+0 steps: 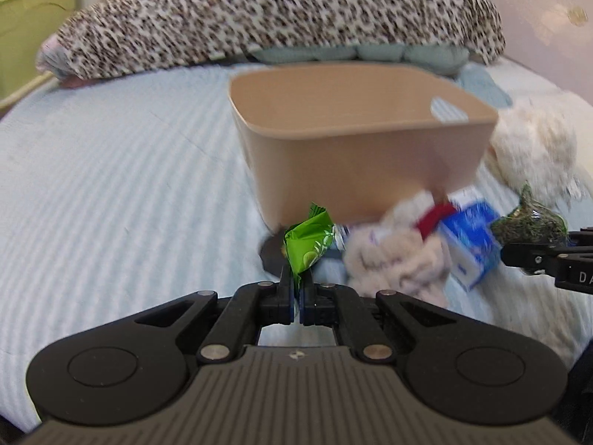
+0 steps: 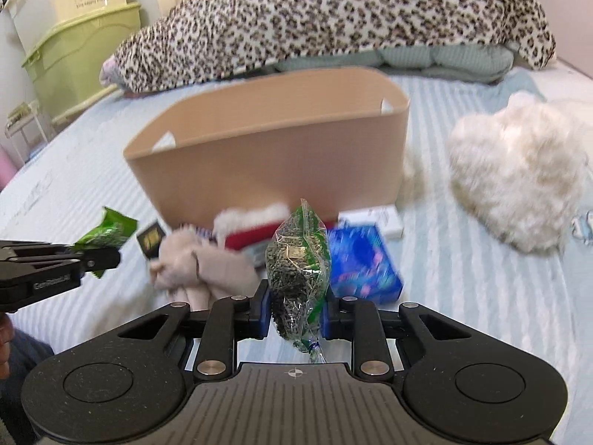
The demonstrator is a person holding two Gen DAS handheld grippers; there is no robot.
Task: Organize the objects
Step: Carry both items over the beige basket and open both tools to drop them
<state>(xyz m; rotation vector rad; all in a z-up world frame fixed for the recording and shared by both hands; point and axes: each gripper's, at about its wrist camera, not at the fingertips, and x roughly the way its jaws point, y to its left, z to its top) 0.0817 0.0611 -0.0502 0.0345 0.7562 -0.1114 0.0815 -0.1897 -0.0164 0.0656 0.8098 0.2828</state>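
Both grippers are clamped on small packets above a pale blue striped bedspread (image 1: 111,170). Across the far end of the bed lies a long leopard-print pillow (image 2: 333,18), with a quilted teal cushion (image 2: 426,57) tucked under its near edge. Stacked storage bins (image 2: 74,44), one cream and one green, stand off the bed at the far left in the right wrist view.

Directly ahead of both grippers sits a tan plastic bin (image 1: 355,141), open at the top, with cut-out handles in its end walls. A fluffy white cushion (image 2: 519,181) rests on the bedspread to the right of the bin, just beside it.

Between the grippers and the bin's near wall is a small pile: a beige plush toy (image 2: 207,267) with a red and white piece (image 2: 255,228) against it, a blue box (image 2: 365,259), a white box (image 2: 381,220) behind that, and a small dark packet (image 2: 150,239) at the left. This clutter lies in front of the bin.

Left gripper (image 1: 298,289) has its jaws pressed nearly together on the lower edge of a green snack wrapper (image 1: 309,243), which sticks up toward the bin. Right gripper (image 2: 296,313) pinches a clear bag of dark green dried leaves (image 2: 298,267) between its blue-padded fingers, the bag standing upright with its tail hanging below.
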